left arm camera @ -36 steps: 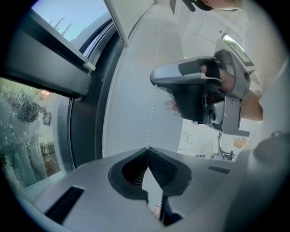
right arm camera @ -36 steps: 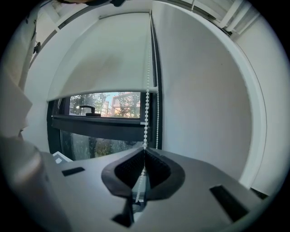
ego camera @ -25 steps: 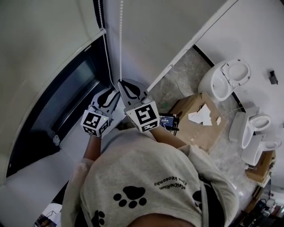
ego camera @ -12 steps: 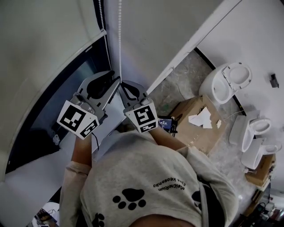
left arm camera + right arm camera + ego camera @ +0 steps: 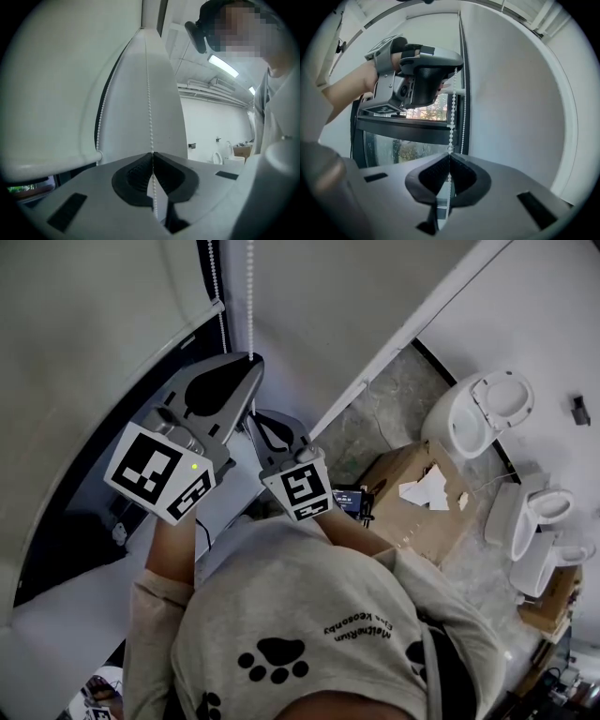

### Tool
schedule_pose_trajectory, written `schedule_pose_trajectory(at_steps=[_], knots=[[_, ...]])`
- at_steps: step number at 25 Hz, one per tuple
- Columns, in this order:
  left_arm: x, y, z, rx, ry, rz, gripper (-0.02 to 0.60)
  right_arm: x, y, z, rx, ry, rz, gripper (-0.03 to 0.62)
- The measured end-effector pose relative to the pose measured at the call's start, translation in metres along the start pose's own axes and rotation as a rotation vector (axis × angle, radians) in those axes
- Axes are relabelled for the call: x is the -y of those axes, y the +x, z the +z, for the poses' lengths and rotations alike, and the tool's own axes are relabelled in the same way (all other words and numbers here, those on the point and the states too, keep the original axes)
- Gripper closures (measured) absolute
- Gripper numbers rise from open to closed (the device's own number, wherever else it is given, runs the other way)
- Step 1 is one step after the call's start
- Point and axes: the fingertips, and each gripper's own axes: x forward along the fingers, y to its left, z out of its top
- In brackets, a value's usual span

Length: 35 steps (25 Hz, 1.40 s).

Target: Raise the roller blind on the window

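Jaws of the left gripper (image 5: 152, 155) have just been closing and now pinch the chain (image 5: 149, 93), just right of the window (image 5: 408, 140). Those of the right gripper (image 5: 449, 157) are pressed together on the same strand, directly below the left one and level with the window's bare glass. A second strand hangs free, nearer the window frame. Over the window's upper part lies the blind (image 5: 94, 324), its bottom bar about level with the left gripper.
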Motion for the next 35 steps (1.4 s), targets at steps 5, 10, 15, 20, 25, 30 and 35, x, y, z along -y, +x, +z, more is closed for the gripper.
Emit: schedule_pose_trajectory(at_steps=[5,10,15,20,25,30,35], knots=[[-0.001,-0.002,-0.004,0.021,-0.013,0.020,0.571,0.003,0.002,-0.003,0.011,-0.005,-0.009,0.585],[0.000,-0.003,-0.024,0.000,-0.060,0.015,0.572,0.002,0.004,-0.022,-0.033,0.007,-0.007,0.584],[-0.001,-0.008,-0.054,-0.011,-0.120,0.024,0.572,-0.003,0.006,-0.053,-0.093,0.013,0.001,0.583],[0.000,-0.011,-0.082,-0.028,-0.171,0.035,0.572,-0.006,0.005,-0.079,-0.163,0.019,0.015,0.583],[0.000,-0.009,-0.111,-0.041,-0.208,0.032,0.572,-0.007,0.006,-0.108,-0.211,0.032,0.028,0.583],[0.002,-0.011,-0.130,-0.059,-0.227,0.037,0.572,-0.010,0.004,-0.127,-0.251,0.025,0.037,0.583],[0.002,-0.012,-0.131,-0.054,-0.221,0.033,0.572,-0.018,0.001,-0.112,-0.232,0.073,0.112,0.468]])
